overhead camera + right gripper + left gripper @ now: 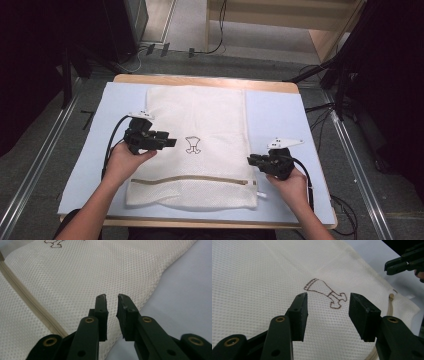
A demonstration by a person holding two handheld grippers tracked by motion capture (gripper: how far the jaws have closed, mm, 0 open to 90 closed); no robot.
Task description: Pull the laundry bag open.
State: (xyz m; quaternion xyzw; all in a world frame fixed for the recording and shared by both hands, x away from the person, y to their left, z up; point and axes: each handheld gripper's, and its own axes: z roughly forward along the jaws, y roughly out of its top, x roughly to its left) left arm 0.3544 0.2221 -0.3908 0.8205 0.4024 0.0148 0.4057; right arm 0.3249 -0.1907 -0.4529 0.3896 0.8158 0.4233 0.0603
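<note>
The counter (280, 112), covered in pale blue, carried a white mesh laundry bag (210, 125) lying flat at its centre, zipper (192, 179) toward the person. Left claw (170, 142) — jaws wide, empty — hovered above the bag's embroidered emblem (192, 145). Right claw (251, 161) — jaws narrowed to a slit, gripping nothing — sat at the bag's right edge.

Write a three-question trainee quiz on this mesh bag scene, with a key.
1. True or false: the left gripper has its jaws apart above the mesh bag.
2. Which edge of the bag is the right gripper at: A) right, B) far?
3. What runs across the bag near the person?

Key: 1 true. 2 A. 3 The zipper.
</note>
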